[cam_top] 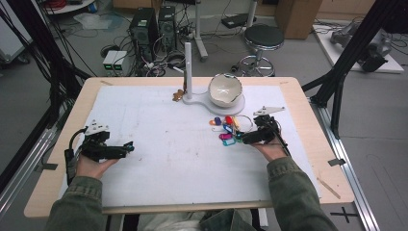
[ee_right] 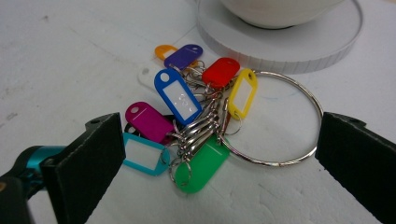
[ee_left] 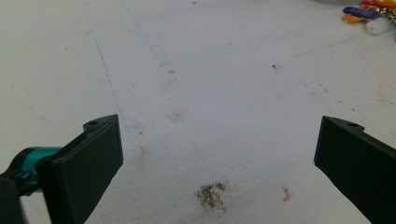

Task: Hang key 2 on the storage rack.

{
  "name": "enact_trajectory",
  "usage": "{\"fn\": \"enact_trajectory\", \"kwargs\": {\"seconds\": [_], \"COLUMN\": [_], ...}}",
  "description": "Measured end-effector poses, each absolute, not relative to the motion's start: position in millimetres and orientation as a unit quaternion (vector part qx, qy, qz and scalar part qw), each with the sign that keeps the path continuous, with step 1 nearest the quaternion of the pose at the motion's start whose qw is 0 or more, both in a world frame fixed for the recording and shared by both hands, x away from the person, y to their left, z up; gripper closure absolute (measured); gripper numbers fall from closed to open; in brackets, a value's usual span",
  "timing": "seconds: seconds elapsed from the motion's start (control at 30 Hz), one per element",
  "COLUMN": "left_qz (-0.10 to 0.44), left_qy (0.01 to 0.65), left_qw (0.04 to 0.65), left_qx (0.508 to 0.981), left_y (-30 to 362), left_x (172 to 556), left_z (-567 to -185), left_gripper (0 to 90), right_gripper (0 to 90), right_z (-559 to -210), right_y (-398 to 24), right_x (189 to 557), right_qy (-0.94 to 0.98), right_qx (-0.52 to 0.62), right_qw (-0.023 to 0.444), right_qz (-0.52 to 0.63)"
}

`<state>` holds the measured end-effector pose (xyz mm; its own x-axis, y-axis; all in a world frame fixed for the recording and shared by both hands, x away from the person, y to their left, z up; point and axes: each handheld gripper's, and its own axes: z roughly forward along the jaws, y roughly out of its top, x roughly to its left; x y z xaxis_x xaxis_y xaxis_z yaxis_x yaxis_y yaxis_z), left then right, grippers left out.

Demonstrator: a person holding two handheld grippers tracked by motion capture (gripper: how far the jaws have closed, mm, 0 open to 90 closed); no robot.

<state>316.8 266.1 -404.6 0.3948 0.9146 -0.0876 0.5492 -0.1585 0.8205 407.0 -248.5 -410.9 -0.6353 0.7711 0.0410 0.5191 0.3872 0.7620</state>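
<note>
Right tool (ee_right: pixel 219 154) wide open, jaws straddling the key ring (ee_right: pixel 285 116) w/ coloured tags (ee_right: pixel 177 98). Best bet: lower straight, close on the metal clip cluster, not a loose tag. Bunch lies on the bench (cam_top: pixel 168 144), at 12 o'clock from the tool, bowl stand (ee_right: pixel 280 46) beyond. Left tool (ee_left: pixel 219 154) open, idle, well apart.

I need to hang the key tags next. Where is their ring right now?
The ring lies flat on the mat, between the open right gripper jaws, just in front of the white stand base; in the high view, right of centre.
</note>
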Motion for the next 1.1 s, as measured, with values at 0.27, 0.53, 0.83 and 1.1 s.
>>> {"fn": "enact_trajectory", "kwargs": {"seconds": [0.27, 0.53, 0.83, 1.1], "left_qz": [0.232, 0.235, 0.239, 0.237], "left_qy": [0.507, 0.517, 0.519, 0.522], "left_qw": [0.418, 0.416, 0.401, 0.383], "left_qx": [0.717, 0.710, 0.716, 0.724], "left_y": [273, 279, 283, 285], "left_x": [308, 300, 296, 296], "left_z": [-408, -414, -420, -425], "left_gripper": [1.6, 1.6, 2.1, 2.1], "right_gripper": [0.7, 0.7, 0.7, 16.7], "right_z": [-404, -416, -422, -425], "right_y": [-226, -209, -196, -188], "right_x": [419, 428, 432, 437], "right_qy": [0.845, 0.863, 0.868, 0.869], "right_qx": [0.368, 0.354, 0.354, 0.355], "right_qw": [0.165, 0.159, 0.159, 0.164], "right_qz": [0.351, 0.323, 0.309, 0.303]}}
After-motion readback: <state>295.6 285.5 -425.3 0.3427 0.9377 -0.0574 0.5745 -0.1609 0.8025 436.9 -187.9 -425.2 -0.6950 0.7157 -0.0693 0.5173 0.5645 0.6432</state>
